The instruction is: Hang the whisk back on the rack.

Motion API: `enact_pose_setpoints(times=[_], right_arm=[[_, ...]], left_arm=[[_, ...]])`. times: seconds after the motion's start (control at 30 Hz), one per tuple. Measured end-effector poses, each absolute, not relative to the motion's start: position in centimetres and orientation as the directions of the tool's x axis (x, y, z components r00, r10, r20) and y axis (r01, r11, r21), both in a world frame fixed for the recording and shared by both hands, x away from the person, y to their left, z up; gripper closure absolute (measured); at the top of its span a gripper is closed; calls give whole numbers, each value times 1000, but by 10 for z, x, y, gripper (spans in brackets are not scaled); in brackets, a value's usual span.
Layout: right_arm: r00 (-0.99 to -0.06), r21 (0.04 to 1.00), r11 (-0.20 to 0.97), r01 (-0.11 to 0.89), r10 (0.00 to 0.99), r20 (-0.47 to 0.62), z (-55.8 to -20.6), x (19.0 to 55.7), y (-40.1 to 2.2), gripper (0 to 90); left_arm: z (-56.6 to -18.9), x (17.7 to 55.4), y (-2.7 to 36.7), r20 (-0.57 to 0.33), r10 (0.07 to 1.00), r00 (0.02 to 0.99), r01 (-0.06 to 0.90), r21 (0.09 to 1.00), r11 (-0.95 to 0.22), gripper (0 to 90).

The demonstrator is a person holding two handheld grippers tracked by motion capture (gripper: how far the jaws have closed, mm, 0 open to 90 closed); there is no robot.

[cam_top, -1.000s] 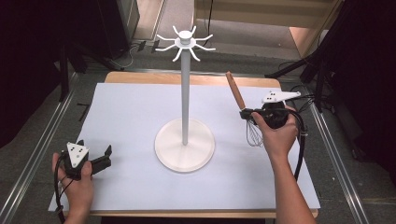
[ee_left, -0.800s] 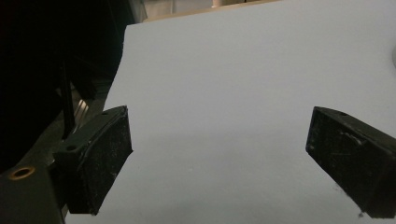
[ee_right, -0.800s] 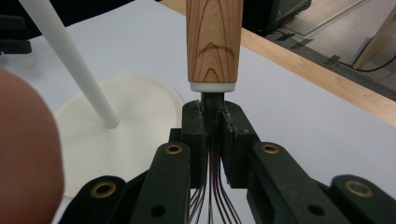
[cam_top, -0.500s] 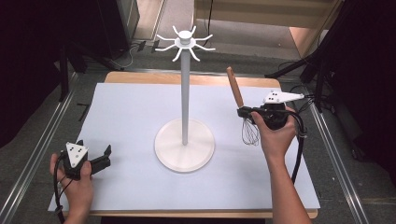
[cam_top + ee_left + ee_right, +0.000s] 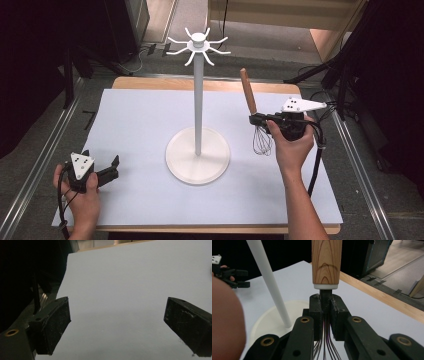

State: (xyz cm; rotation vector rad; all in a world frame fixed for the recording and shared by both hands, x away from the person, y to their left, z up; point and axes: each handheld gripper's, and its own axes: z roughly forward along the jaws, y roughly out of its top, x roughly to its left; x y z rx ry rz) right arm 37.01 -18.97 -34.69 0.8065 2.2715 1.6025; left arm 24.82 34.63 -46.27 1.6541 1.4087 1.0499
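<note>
In the high view, the whisk [image 5: 256,120] is held by the right tool [image 5: 257,121] above the right part of the desk [image 5: 140,120], handle up and wire loops hanging down; compared with one second ago, it has been lifted a little and brought nearer to upright, while the hand has shifted slightly toward the white stand [image 5: 198,115]. From this it can be judged that the whisk is being carried toward the hooks [image 5: 198,46] at the top of the pole, so that it may be hung there; the hanging itself is not yet done. The left tool [image 5: 111,166] is seen low at the left, on the white sheet, in the same place as before, with its jaws wide apart and nothing between them. The stand has a round flat base, a thin straight pole and a crown of curved arms, all matt white. In the left gripper view, the two black jaws are seen far from each other, with rough, scratched pads [image 5: 56,325], over the smooth pale sheet [image 5: 125,290]. In the right gripper view, the jaws are closed tightly on the dark neck of the whisk [image 5: 326,297], just under the wooden handle [image 5: 326,262], which shows a clear brown grain and a white collar; the thin metal wires [image 5: 325,347] run down between the jaws, and the white pole [image 5: 270,285] leans past on the left.
</note>
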Motion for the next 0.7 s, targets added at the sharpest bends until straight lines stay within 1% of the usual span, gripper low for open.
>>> enact_pose_setpoints(times=[0.7], right_arm=[[-847, 957, 181, 228, 521, 103, -332, 357, -178, 827]], left_arm=[[-463, 248, 346, 133, 988, 73, 408, 901, -151, 73]])
